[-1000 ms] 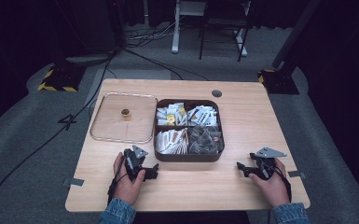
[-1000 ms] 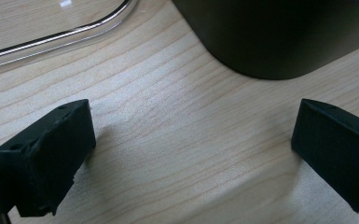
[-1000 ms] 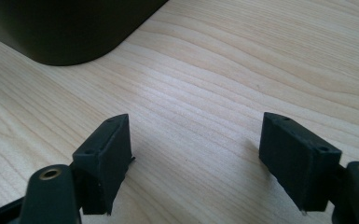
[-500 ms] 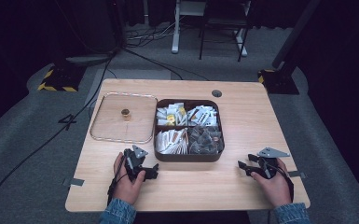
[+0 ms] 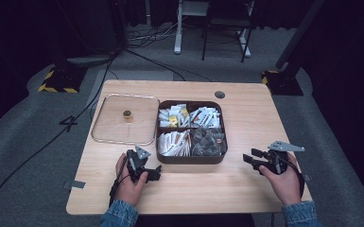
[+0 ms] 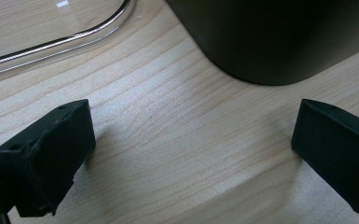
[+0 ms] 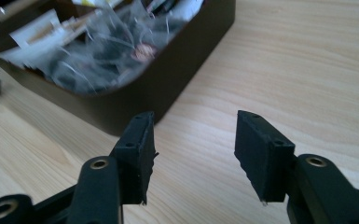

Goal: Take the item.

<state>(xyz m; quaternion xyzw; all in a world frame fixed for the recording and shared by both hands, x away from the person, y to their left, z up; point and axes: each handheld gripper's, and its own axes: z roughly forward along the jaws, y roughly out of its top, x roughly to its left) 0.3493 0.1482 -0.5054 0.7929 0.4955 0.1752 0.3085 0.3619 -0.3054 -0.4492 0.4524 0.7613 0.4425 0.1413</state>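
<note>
Seen from the high view, a dark brown compartment box (image 5: 191, 131) of sachets and tea bags sits mid-table, with a clear lid (image 5: 125, 118) lying flat just at its 9 o'clock. The left gripper (image 5: 154, 173), resting on the wooden table (image 5: 246, 189) in the person's left hand (image 5: 128, 182), lies near the box's front-left corner, the box at about 1 o'clock from it. The right gripper (image 5: 249, 159), held in the right hand (image 5: 283, 179) near the table's right edge, points toward the box, which lies at its 10 o'clock, apart from it. In the left gripper view, the left jaws stand wide apart over bare wood with nothing between them; the box's rounded dark wall (image 6: 279, 42) looms at 12 to 1 o'clock and the lid's rim (image 6: 70, 39) curves at 11 o'clock. In the right gripper view, the jaws have just been closing yet remain parted with nothing between them; the box corner (image 7: 135, 93) with grey mesh tea bags (image 7: 107, 51) sits at 11 o'clock, beyond the left jaw.
</note>
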